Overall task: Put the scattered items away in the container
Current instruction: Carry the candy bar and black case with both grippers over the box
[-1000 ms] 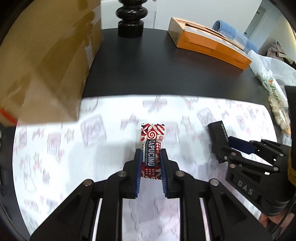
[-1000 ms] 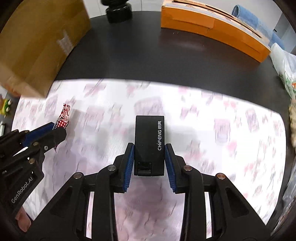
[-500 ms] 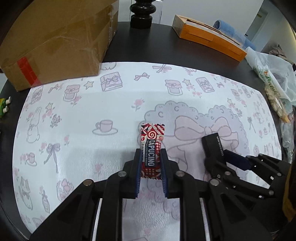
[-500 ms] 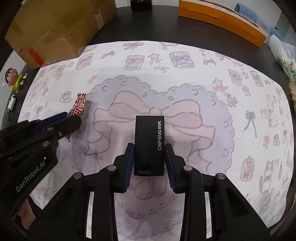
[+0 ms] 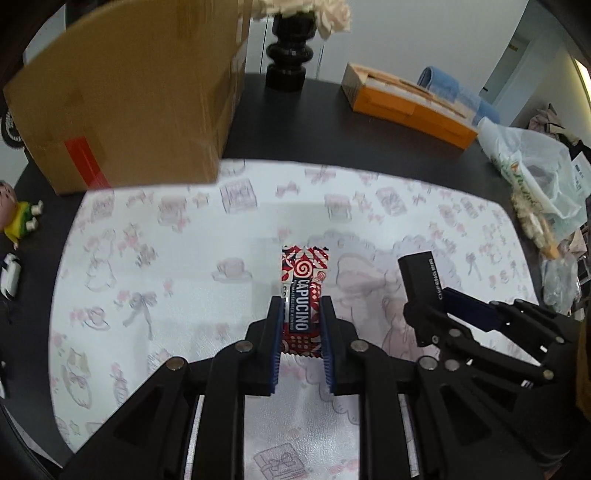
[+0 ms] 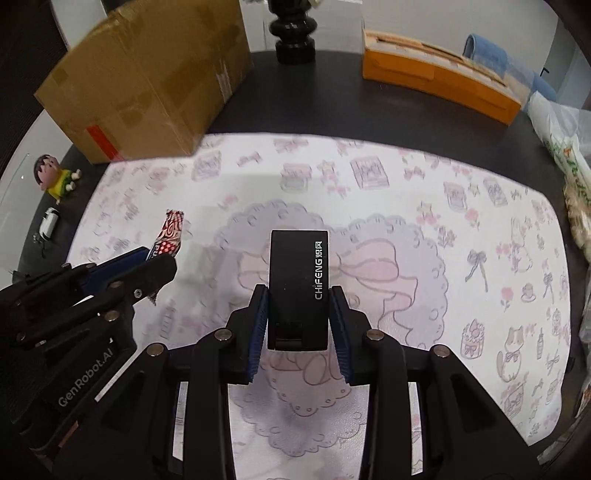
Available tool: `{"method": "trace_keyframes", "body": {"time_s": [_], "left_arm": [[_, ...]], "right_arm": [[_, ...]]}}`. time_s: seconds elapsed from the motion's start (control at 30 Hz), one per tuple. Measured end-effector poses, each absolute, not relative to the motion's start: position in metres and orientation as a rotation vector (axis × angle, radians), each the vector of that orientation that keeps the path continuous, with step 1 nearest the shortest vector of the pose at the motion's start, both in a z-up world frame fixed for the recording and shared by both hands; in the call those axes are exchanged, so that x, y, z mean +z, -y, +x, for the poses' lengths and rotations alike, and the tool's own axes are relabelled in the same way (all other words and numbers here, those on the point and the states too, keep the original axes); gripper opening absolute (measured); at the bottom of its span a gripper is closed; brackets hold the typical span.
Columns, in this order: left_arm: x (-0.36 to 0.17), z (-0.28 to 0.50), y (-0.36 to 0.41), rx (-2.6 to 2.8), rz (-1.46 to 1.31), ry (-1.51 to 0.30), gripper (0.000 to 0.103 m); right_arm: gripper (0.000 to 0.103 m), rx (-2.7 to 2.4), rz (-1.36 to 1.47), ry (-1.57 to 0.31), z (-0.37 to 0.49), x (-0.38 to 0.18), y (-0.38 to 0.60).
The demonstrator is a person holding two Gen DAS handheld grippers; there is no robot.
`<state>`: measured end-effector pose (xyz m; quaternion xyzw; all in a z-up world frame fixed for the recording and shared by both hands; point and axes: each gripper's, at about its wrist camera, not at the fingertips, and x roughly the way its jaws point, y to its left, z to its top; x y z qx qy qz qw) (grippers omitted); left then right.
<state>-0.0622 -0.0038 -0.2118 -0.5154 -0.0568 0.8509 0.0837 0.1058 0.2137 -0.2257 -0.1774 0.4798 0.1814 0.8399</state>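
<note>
Left gripper [image 5: 301, 317] is seen closed on a red-and-white CAPUCINO sachet [image 5: 303, 291], which is pinched at its long edges between the blue-padded fingers [image 5: 276, 332] and is pointed lengthwise forward, away from the camera. In the right wrist view the same sachet [image 6: 170, 234] is seen sticking out past the left gripper [image 6: 147, 264], tilted up and to the right. Right gripper [image 6: 298, 314] is clamped on a black CHIFENG device [image 6: 298, 284], gripped at both sides by its fingers [image 6: 258, 325], long axis forward, printed face up. In the left wrist view that device [image 5: 421, 277] is seen just right of the sachet, apart from it. Both grippers are held side by side, near each other, aimed forward and angled down over a white floral-print mat [image 5: 155, 258] spread on a dark table [image 5: 332, 140]. Whether the held items touch the mat cannot be told. A cardboard box [image 6: 147, 77] is placed at the far left of the table, its front corner at the mat's far edge; its top is not visible. Farther back a black turned stand [image 6: 293, 35] and an orange box [image 6: 436, 81] are seen. A small figurine [image 6: 55, 177] is lying left of the mat, plastic bags [image 5: 535, 177] are piled at the right edge
</note>
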Motion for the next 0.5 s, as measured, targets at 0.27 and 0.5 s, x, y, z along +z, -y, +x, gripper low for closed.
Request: {"method": "trace_keyframes", "body": {"time_s": [0.27, 0.5], "left_arm": [[-0.141, -0.089, 0.037, 2.625, -1.448, 0.229, 0.018], [-0.071, -0.113, 0.08, 2.726, -1.348, 0.266, 0.018]], "right_arm": [[0.034, 0.431, -0.382, -0.925, 0.112, -0.142, -0.262], [0.034, 0.513, -0.4, -0.862, 0.119, -0.076, -0.331]]}}
